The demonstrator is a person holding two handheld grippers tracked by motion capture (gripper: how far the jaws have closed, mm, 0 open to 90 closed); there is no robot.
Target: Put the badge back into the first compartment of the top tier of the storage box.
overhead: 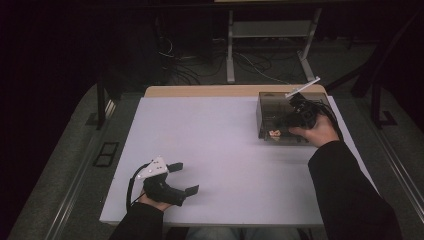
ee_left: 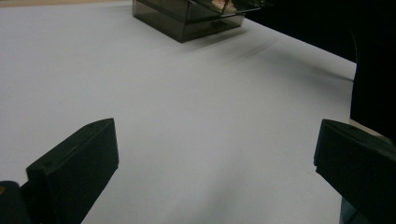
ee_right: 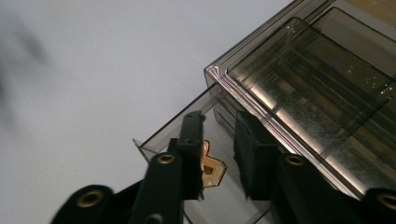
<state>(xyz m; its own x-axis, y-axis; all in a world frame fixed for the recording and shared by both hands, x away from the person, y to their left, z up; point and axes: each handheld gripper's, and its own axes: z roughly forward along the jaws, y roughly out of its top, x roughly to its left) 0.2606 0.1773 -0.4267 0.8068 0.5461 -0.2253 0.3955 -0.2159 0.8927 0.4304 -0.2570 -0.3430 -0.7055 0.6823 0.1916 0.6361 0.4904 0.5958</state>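
Observation:
A smoky see-through box (overhead: 274, 106) stands at the back right of the white tabletop (overhead: 220, 145). Its low drawer (ee_right: 163, 135) is pulled out, and a small copper-coloured piece (ee_right: 214, 171) lies inside it. My right gripper (ee_right: 219, 119) reaches down into the drawer with a narrow gap between its jaws; the piece sits against the left jaw and stays clear of the other. From above, the right gripper (overhead: 295, 117) hangs over the box's front right part. My left gripper (overhead: 184, 178) rests open on the table's front left, holding nothing (ee_left: 217, 128).
The box (ee_left: 187, 18) is far ahead of the left jaws across bare white tabletop. A dark sleeve (overhead: 345, 190) crosses the table's right front corner. Beyond the far edge are a desk frame (overhead: 230, 45) and floor cables (overhead: 190, 65).

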